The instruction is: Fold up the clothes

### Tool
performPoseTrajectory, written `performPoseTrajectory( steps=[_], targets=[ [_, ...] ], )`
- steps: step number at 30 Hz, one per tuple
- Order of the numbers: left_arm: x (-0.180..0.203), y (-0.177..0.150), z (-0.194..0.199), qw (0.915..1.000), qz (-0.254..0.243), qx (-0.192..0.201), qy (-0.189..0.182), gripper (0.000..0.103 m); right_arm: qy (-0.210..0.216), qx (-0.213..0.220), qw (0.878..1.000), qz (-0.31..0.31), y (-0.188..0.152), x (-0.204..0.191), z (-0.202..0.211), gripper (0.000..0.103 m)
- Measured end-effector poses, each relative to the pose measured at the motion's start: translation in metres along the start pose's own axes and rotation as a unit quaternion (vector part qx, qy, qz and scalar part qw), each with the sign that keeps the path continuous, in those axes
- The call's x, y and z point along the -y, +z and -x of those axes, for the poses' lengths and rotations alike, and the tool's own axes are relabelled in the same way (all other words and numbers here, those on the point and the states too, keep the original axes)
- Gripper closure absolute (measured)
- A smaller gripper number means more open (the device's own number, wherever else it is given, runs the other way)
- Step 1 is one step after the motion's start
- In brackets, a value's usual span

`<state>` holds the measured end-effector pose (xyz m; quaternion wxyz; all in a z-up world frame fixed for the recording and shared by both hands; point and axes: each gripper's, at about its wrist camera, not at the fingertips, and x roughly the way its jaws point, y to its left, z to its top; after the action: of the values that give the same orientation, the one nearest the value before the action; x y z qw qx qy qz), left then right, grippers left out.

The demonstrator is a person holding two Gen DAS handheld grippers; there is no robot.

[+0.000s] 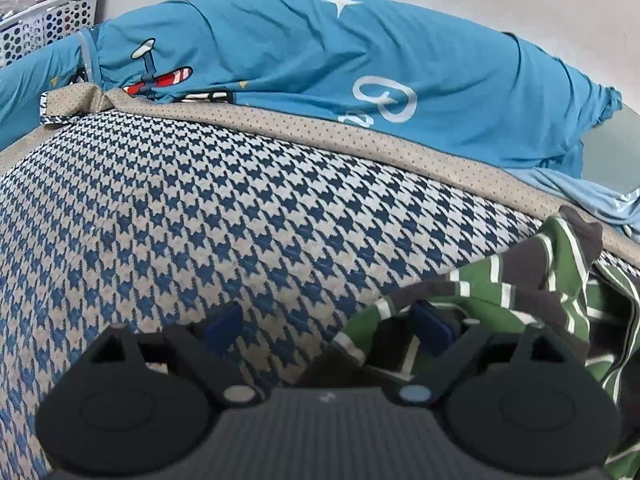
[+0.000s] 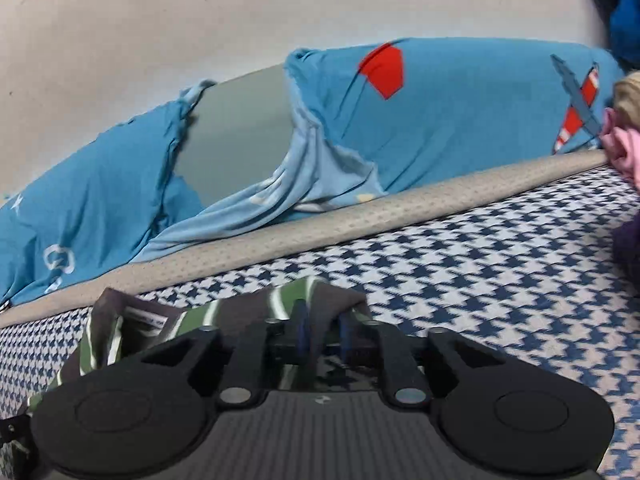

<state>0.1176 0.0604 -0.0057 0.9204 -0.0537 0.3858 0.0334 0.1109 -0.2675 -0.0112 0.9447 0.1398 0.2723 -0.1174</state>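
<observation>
Houndstooth mattress (image 1: pixel 224 208), blue bedding (image 1: pixel 320 60), basket (image 1: pixel 48 20)

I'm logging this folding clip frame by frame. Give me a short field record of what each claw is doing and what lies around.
garment: green, grey and white striped garment, bunched on the surface
surface: blue-and-white houndstooth mattress with beige edging
left claw: open, its right finger at the garment's edge
right claw: shut on a fold of the striped garment
behind: blue printed bedding against the wall
far left corner: white perforated basket
far right: pink fabric, item unclear
</observation>
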Motion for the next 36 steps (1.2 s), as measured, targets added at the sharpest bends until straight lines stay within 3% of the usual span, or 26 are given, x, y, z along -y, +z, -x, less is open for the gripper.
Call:
performPoseTrajectory(
  steps=[3, 6, 10, 21, 28, 36],
  targets=[
    [0.000, 0.002, 0.007, 0.9999, 0.002, 0.014, 0.000, 0.012, -0.018, 0.028, 0.999, 0.012, 0.004, -0.001, 0.014, 0.068],
    [0.002, 0.003, 0.012, 0.9997, 0.002, 0.022, -0.006, 0.011, -0.021, 0.046, 0.999, 0.012, 0.008, 0.003, 0.027, 0.067],
    [0.009, 0.000, 0.017, 0.9995, -0.008, 0.019, -0.024, 0.010, 0.007, 0.053, 0.998, 0.030, 0.008, 0.000, 0.042, 0.067],
    [0.023, -0.007, 0.023, 0.9978, -0.029, 0.005, -0.060, 0.009, 0.090, 0.004, 0.992, 0.085, -0.014, -0.035, 0.043, 0.067],
    [0.022, -0.010, 0.023, 0.9976, -0.030, -0.004, -0.062, 0.009, 0.112, -0.007, 0.987, 0.112, -0.027, -0.052, 0.038, 0.059],
    [0.023, -0.013, 0.021, 0.9973, -0.034, -0.014, -0.063, 0.009, 0.108, -0.016, 0.983, 0.147, -0.039, -0.069, 0.030, 0.053]
  ],
)
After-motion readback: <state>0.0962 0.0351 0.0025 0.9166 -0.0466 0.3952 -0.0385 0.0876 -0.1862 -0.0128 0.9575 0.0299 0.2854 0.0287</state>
